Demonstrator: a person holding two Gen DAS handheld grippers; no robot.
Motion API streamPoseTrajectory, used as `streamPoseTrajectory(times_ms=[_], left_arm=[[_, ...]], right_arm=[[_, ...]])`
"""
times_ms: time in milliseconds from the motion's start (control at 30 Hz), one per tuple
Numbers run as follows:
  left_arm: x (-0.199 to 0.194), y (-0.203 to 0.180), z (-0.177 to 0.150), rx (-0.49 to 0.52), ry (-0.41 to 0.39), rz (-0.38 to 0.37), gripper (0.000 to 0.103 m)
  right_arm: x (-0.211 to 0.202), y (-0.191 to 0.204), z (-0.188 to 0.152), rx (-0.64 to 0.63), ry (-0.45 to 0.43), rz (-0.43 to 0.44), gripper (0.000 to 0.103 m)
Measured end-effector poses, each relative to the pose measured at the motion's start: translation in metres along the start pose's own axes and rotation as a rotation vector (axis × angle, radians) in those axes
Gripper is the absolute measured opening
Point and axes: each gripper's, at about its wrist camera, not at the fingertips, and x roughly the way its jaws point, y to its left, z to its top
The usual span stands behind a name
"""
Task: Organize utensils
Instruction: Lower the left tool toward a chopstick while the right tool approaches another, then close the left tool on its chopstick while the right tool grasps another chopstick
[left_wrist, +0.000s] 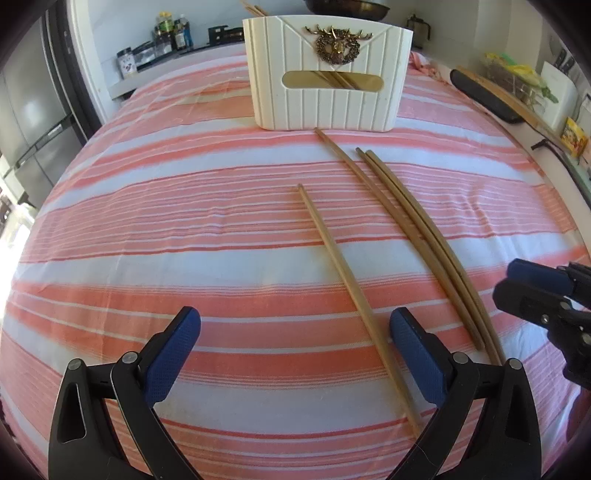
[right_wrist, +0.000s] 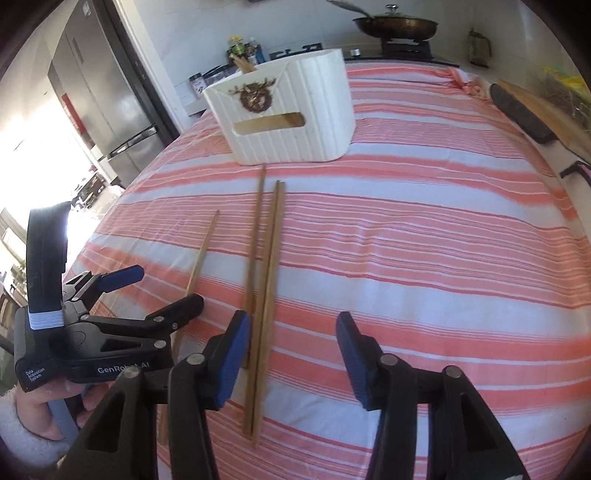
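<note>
A table covered with a pink-and-white striped cloth (left_wrist: 147, 229) fills both wrist views.

At the left, the left gripper (left_wrist: 294, 349) hovers low over the cloth with its blue-padded fingers (left_wrist: 173, 354) spread wide apart, holding nothing. A single wooden chopstick (left_wrist: 347, 280) lies between those fingers, close to the right-hand one, and runs diagonally away from them toward the far side of the table. From the right wrist view, this gripper (right_wrist: 162, 291) appears at the left edge with the same chopstick (right_wrist: 201, 254) passing under it, and a hand in a fluffy white cuff (right_wrist: 33, 413) grips its handle.

Straight ahead of the fingers, at the far side of the table, stands a white ribbed utensil holder (left_wrist: 327, 74) with a bronze deer-head emblem (left_wrist: 337, 44) and a slot handle; chopsticks already stand inside it.

To the right, three more chopsticks (left_wrist: 424, 236) lie side by side, touching or nearly so, their far tips close to the holder's base.

The right gripper (right_wrist: 291, 350) also has its fingers (right_wrist: 232, 354) well apart and empty. The three chopsticks (right_wrist: 264, 280) run between them, just beside the left-hand finger. In the left wrist view this gripper (left_wrist: 532, 288) shows at the right edge.

A wok (right_wrist: 395, 26) sits on a stove beyond the table.
</note>
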Motion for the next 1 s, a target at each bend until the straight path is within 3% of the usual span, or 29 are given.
streamPoseTrajectory(times_ms=[100,200,300,400,767,1000], left_arm=[[0.0,0.004,-0.002,0.014,0.012,-0.002,0.102],[-0.001,0.005,-0.004,0.027,0.023,-0.007,0.102],[-0.002,0.003,-0.005,0.046,0.026,-0.016,0.098],[-0.006,-0.001,-0.006,0.059,0.034,-0.043,0.088],[-0.008,-0.007,-0.01,0.105,0.029,-0.037,0.092],[-0.01,-0.001,-0.011,0.145,0.079,-0.053,0.092]], right_arm=[[0.017,0.011,0.006,-0.054,0.061,0.012,0.019],[0.025,0.015,0.008,-0.068,0.091,0.016,0.014],[0.025,0.013,0.009,-0.04,0.108,0.008,0.013],[0.022,0.006,0.008,0.015,0.117,0.018,0.013],[0.015,-0.016,-0.001,0.148,0.108,0.082,0.01],[0.01,-0.01,-0.002,0.095,0.11,0.025,0.013]])
